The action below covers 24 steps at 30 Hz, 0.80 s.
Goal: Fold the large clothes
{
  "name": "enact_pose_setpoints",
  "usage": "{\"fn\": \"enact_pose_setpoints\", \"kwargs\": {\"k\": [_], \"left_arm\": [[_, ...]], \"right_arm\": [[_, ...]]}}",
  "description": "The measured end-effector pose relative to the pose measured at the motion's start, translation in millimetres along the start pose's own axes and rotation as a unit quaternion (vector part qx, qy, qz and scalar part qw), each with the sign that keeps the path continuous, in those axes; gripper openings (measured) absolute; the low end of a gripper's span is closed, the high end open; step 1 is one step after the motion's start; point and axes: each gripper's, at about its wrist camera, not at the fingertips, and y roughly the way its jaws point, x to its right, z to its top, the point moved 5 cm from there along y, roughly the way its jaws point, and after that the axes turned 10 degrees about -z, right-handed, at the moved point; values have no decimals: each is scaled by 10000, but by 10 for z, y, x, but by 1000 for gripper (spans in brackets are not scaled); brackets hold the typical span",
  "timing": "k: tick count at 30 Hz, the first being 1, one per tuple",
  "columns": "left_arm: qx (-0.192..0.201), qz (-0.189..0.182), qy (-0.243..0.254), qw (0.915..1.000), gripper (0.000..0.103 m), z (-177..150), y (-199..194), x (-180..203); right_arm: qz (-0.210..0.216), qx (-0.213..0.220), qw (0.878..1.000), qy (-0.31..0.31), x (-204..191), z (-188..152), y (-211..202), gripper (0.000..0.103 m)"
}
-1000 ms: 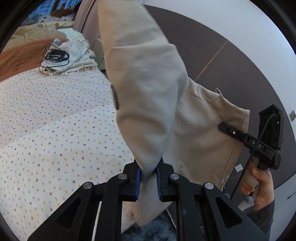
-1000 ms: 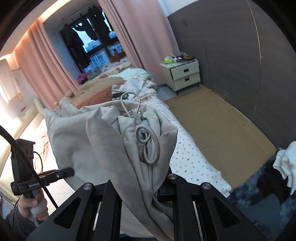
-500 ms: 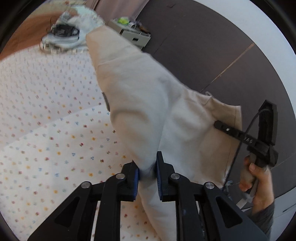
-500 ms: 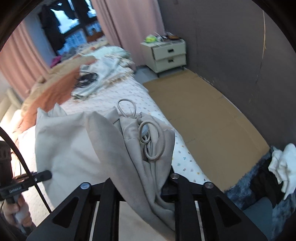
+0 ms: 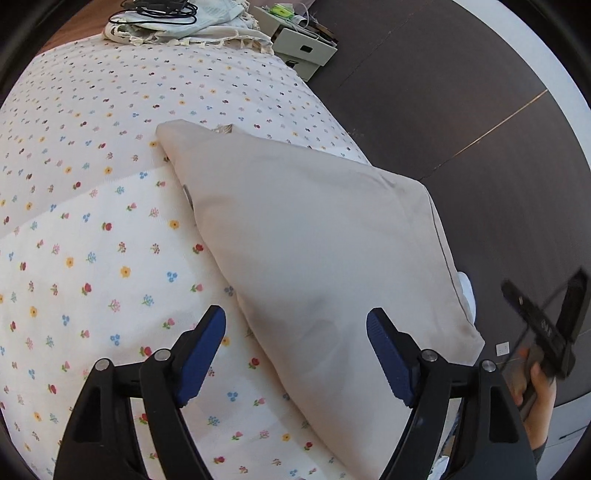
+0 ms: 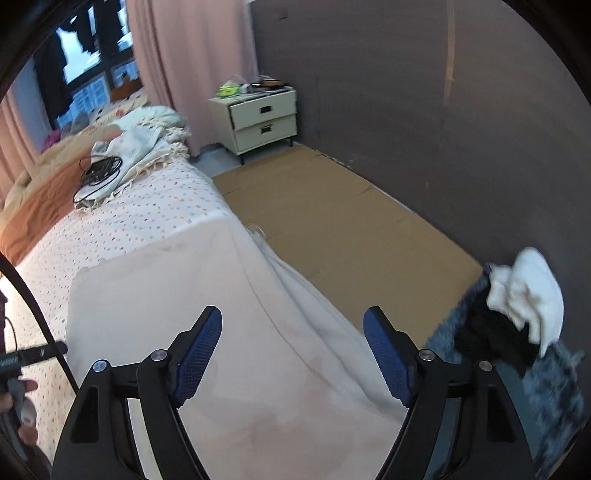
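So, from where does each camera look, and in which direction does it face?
Left wrist: sits on the left claw, looks down on the beige garment on the floral bed; open jaws, and the right hand at right.
Right wrist: sits on the right claw, looks along the bed edge to the nightstand; open jaws, left hand at left.
Shared: garment, bed, nightstand, fringed blanket.

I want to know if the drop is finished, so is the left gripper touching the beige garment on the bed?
Apart. In the left wrist view the left gripper has just been opening; both blue pads stand wide, clear of the beige garment, which lies flat on the bed between them.
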Motion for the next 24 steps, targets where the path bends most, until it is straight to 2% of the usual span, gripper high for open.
{"fn": "enact_pose_setpoints", "kwargs": {"k": [1,3,5,8,11,13,14,15,18,22,24], "left_arm": [[13,-26,13,10000,79,-4,0,-13],[22,-68,66,10000,79,-36,-12,-97],[-36,-56,117,9999,79,-85,18,-117],[-98,-196,151,9996,76,-119,68,-133],[-156,-242,176,9994,66,-182,77,-129],[-263,-299,176,9991,61,-223,111,-130],[-296,-333,182,9988,61,-247,116,-125],[-307,-344,200,9987,61,-256,123,-119],[-333,-358,259,9985,61,-258,122,-89],[-368,-305,284,9985,61,-258,144,-60],[-380,-346,220,9984,61,-265,190,-61]], "right_arm": [[28,-51,9997,251,135,-118,-86,77],[115,-169,9977,653,325,-328,-151,65],[78,-247,9942,1048,571,-518,-196,60],[140,-384,9878,1503,798,-769,-262,60],[433,-713,9786,1881,867,-921,-195,60],[554,-889,9726,2074,915,-912,-42,60],[639,-913,9707,2127,934,-884,10,47],[838,-878,9686,2170,930,-861,20,24],[929,-626,9698,2166,897,-642,84,10],[826,-489,9704,2217,975,-489,33,8],[741,-567,9701,2239,974,-467,35,8]]}}
